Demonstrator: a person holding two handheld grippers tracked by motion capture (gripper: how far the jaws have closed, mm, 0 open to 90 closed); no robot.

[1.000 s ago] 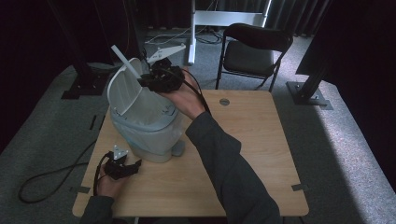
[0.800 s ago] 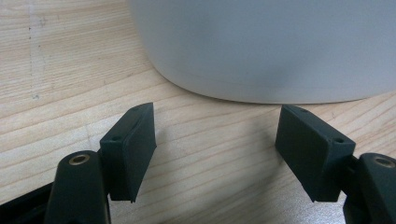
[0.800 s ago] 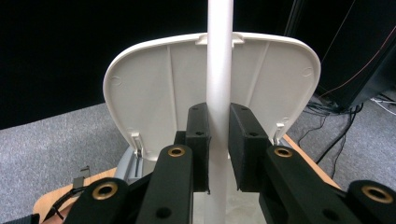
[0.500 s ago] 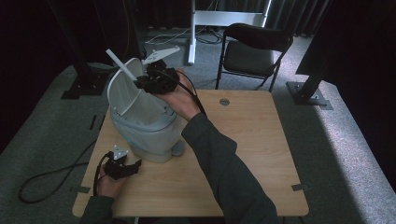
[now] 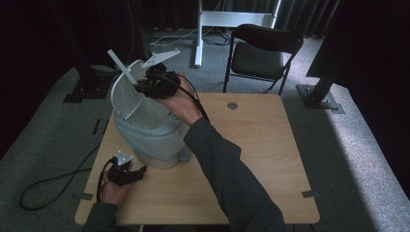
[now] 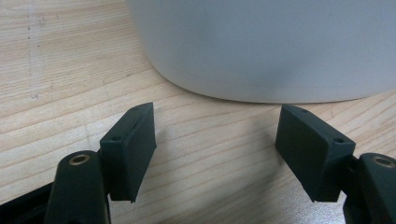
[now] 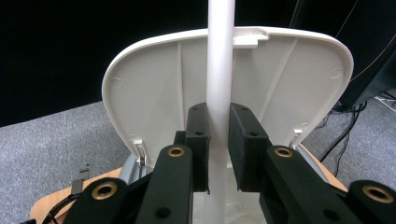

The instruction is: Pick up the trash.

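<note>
Room: dark curtains, grey carpet, 1 black folding chair [image 5: 263,53] behind the table. 1 square table [image 5: 261,154], pale wood grain, matte. 1 smooth white plastic bin [image 5: 150,133], rounded body, stands at the table's left; its curved ribbed lid [image 7: 154,84] is raised. 1 slim white rod [image 7: 220,56], round, upright. 2 grippers: right gripper [image 7: 218,149] clamped on the rod above the bin; left gripper [image 6: 215,144] on the tabletop just beside the bin's base, jaws apart.
</note>
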